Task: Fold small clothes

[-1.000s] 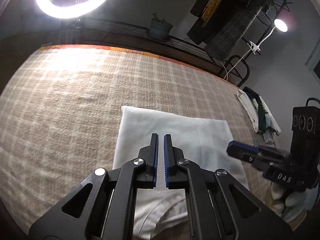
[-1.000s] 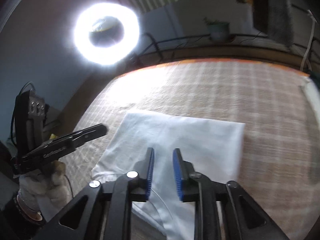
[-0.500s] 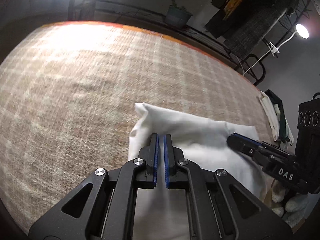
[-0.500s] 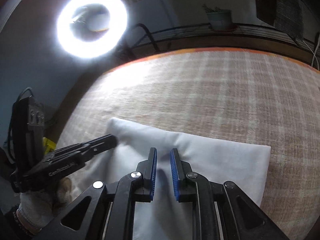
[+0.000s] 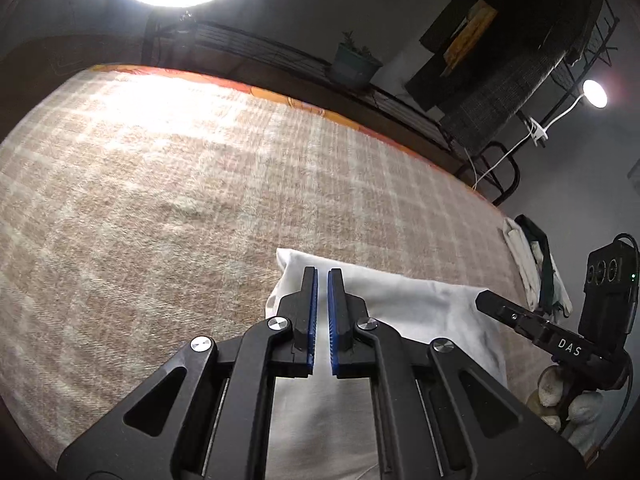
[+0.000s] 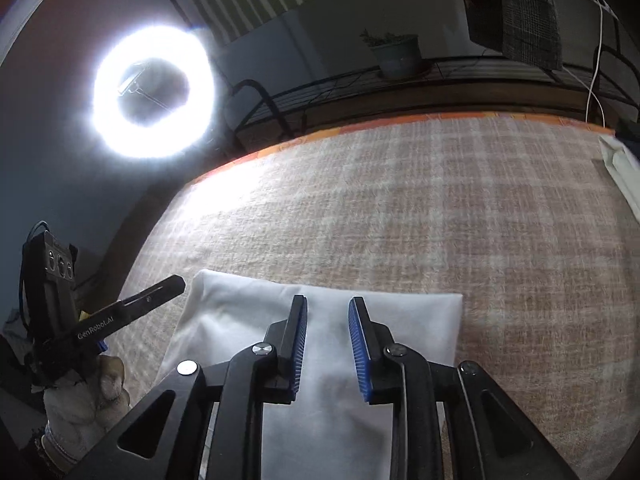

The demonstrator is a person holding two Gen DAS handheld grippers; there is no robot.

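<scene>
A white garment (image 5: 420, 312) lies folded into a rectangle on the plaid blanket (image 5: 160, 200), with its far left corner slightly puffed up. My left gripper (image 5: 322, 270) is shut, its tips over that far left edge, and I see no cloth pinched between its pads. In the right wrist view the left gripper (image 6: 178, 282) ends just beside the garment's (image 6: 240, 312) left corner. My right gripper (image 6: 328, 300) hovers over the far edge. Its jaws are opening, with only the flat cloth below the gap. From the left wrist view the right gripper (image 5: 482, 300) reaches over the garment's right side.
A small pile of clothes (image 5: 532, 264) lies at the blanket's right edge. Behind the bed are a ring light (image 6: 154, 92), a black wire rack with a potted plant (image 5: 356, 66) and hanging clothes. A gloved hand (image 6: 80, 396) holds the left gripper.
Both grippers have moved forward over the garment, up to its far edge. The right jaws narrowed, then spread wider. The left jaws stayed shut.
</scene>
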